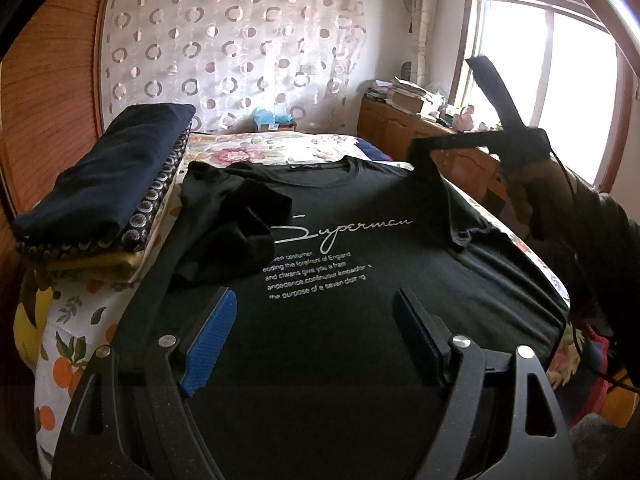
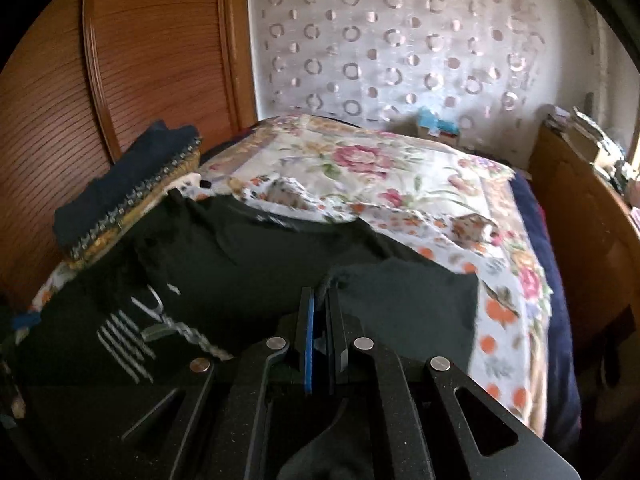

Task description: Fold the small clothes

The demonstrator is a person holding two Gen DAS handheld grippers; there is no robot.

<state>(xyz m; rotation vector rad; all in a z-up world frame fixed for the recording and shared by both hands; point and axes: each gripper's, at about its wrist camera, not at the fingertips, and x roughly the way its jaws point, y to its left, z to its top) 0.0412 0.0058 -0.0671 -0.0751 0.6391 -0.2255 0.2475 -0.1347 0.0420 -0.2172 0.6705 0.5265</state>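
Pinching T-shirt [image 2: 248, 264] sleeve in right claw [image 2: 322, 300] | left claw [image 1: 316, 312] above hem, spread

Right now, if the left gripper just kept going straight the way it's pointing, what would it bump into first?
Most likely the black T-shirt spread on the bed. The left gripper points down at it with its jaws open and empty, around the white lettering. How far off it is I can't tell.
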